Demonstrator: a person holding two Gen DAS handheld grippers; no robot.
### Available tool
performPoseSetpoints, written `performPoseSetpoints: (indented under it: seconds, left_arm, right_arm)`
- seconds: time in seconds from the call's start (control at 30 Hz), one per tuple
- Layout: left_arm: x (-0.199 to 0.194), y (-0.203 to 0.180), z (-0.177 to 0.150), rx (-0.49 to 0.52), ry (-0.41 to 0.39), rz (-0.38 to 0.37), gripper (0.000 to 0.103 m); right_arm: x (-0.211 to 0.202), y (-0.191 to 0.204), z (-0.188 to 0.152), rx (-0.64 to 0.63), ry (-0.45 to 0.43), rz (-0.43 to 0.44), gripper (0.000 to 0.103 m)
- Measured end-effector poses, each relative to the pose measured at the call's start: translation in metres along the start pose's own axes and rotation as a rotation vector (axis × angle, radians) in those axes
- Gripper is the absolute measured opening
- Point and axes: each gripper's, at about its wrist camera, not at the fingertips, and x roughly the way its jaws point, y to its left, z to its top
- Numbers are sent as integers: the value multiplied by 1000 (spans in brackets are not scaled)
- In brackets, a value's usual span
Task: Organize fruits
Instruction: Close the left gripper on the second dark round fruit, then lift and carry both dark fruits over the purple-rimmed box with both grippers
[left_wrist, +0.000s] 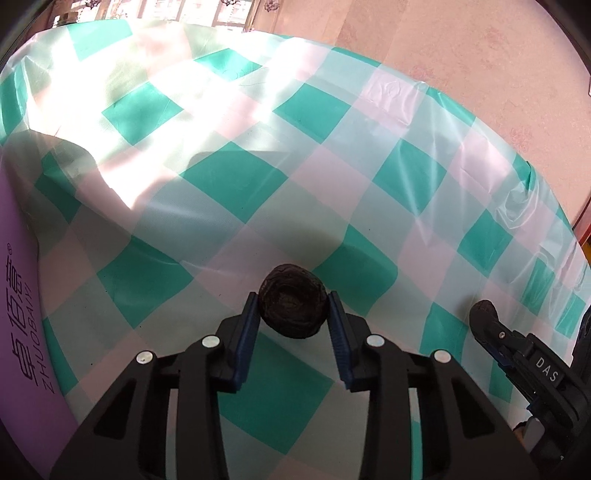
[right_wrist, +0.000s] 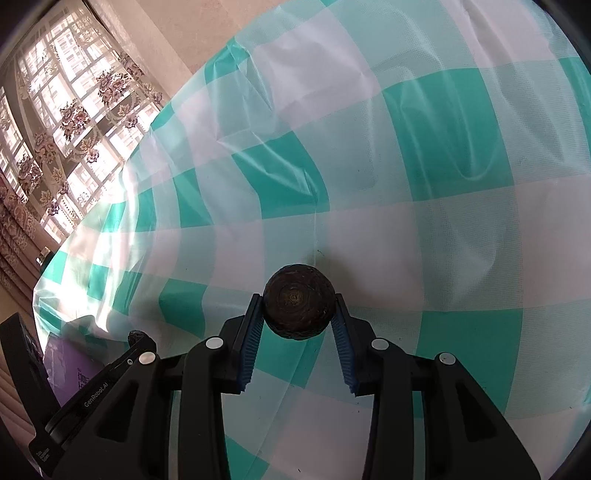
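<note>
Both grippers are loaded, each clamped on a small dark fruit above the checked tablecloth (left_wrist: 236, 184). Through the left wrist camera, the left gripper (left_wrist: 292, 308) has its blue-padded fingers (left_wrist: 248, 325) pressed against either side of a dark round fruit (left_wrist: 292, 306), wrinkled and nearly black, with a ringed dimple facing the lens; it sits between the fingertips, off the cloth, and casts a soft shadow on the teal and white squares below it. At the near left edge of that view runs a purple box (left_wrist: 22, 314) printed with "ZHUOBAIYI" and Chinese characters, lying on the cloth. At the near right, the right gripper (left_wrist: 484, 314) comes into view from the side, a "DAS" label on its body and a dark lump at its tip. Through the right wrist camera, the right gripper (right_wrist: 299, 312) likewise pinches a second dark fruit (right_wrist: 299, 301) between its blue pads, the jaws narrowed to the fruit's width and touching it on both sides. This fruit is rounder, with concentric rings around its end. At the near left of this view the left gripper (right_wrist: 142, 338) shows with its own fruit, "GenRobot.AI" on its casing, and the purple box (right_wrist: 70, 365) lies just beyond it. Far left stands a window with floral curtains (right_wrist: 55, 122).
</note>
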Motion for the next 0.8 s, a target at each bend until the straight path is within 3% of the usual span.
performPoseSetpoints:
  seconds: [0.3,0.43,0.67,0.8]
  left_arm:
    - [-17,-7,-6,43,-15,-77,37]
    - [-7,-13,-11,64,-4,-79,37]
    - [-22,-11,-26,44,2,-102,37]
    - [-38,-22,-43,126,5,-151,37]
  right_arm:
    - [-4,-2,-1,2,-20,30,38]
    - [-11,-4,-2,19,-55,32,38]
    - [-39,-4,-25,47,-109,-35,38]
    - [-59,-4,-46,80,-144,-65,38]
